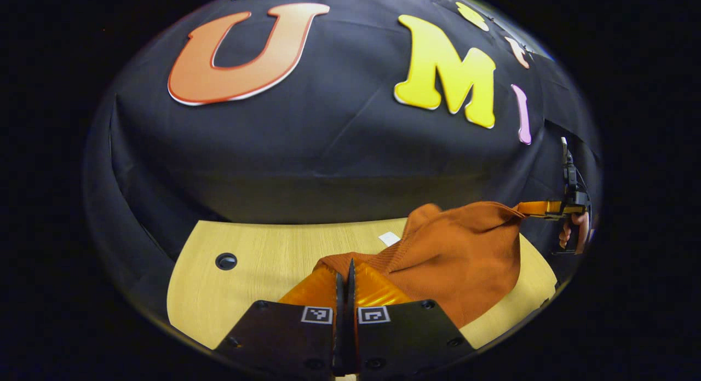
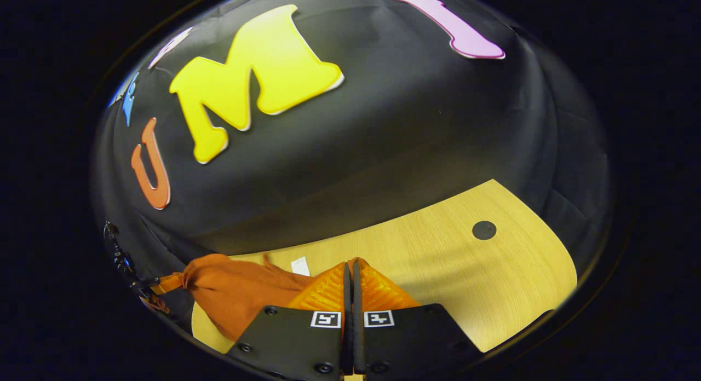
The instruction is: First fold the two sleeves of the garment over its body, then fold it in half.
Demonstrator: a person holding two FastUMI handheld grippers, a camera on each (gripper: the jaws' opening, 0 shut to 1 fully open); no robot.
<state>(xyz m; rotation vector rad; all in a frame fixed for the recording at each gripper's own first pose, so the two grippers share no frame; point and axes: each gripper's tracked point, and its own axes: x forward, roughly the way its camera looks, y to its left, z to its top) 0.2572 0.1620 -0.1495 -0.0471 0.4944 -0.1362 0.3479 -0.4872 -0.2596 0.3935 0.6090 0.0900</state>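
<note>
A rust-orange knit garment (image 1: 460,255) hangs stretched between my two grippers above the wooden table (image 1: 263,249). My left gripper (image 1: 345,267) is shut on one edge of it, with cloth bunched at the tips. Farther right, my right gripper (image 1: 524,208) pinches another corner, and a hand (image 1: 575,230) holds that gripper. In the right gripper view, my right gripper (image 2: 350,265) is shut with the garment (image 2: 230,293) trailing left to the left gripper (image 2: 164,285). The sleeves cannot be made out in the bunched cloth.
A small white tag (image 1: 389,238) lies on the table behind the garment. A round black cable hole (image 1: 226,260) sits in the tabletop on the left side. The black cloth wall (image 1: 328,151) rises right behind the table's far edge.
</note>
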